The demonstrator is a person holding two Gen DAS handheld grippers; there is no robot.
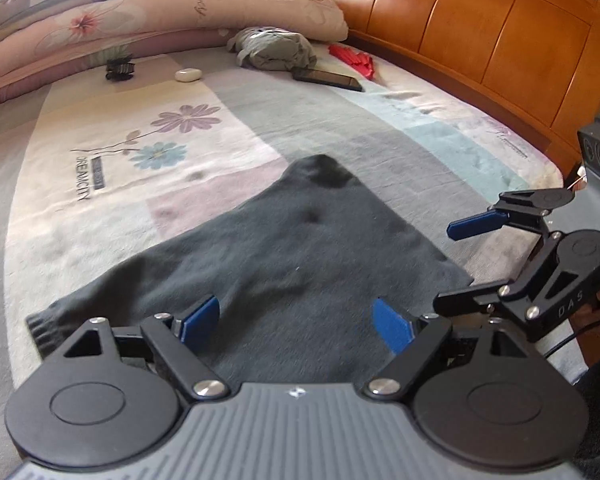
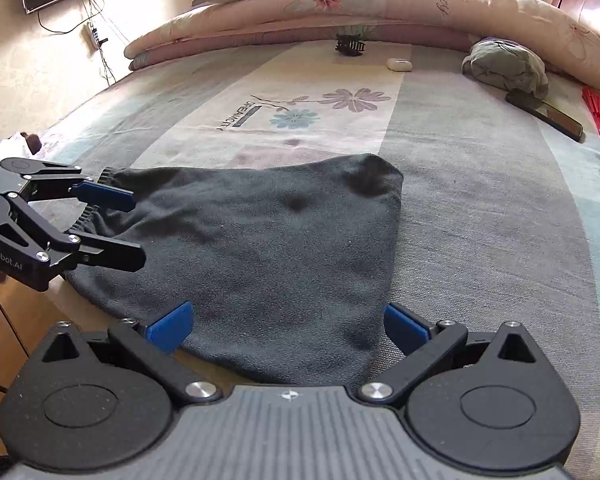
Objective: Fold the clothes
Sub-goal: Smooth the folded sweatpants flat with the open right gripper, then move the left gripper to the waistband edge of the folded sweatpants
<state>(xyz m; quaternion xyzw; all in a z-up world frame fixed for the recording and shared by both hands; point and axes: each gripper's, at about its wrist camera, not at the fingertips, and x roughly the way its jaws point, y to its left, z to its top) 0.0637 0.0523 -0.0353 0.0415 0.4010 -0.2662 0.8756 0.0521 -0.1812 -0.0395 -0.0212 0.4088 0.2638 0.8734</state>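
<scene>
Right wrist: dark garment (image 2: 260, 248) overhangs bed edge (image 2: 112, 308)

Bright daylight enters from twelve o'clock, glaring there; fisheye bending curves the edges, and dark corners vignette.

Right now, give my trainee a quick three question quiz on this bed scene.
1. True or false: the left gripper grips the dark garment.
2. What lies nearest the grey-green bundle? A) black phone B) white case C) hair claw
3. Fill in: the right gripper's jaws stand ____.

Key: 1 false, its jaws are open above the cloth. 2 A. 3 open.
</scene>
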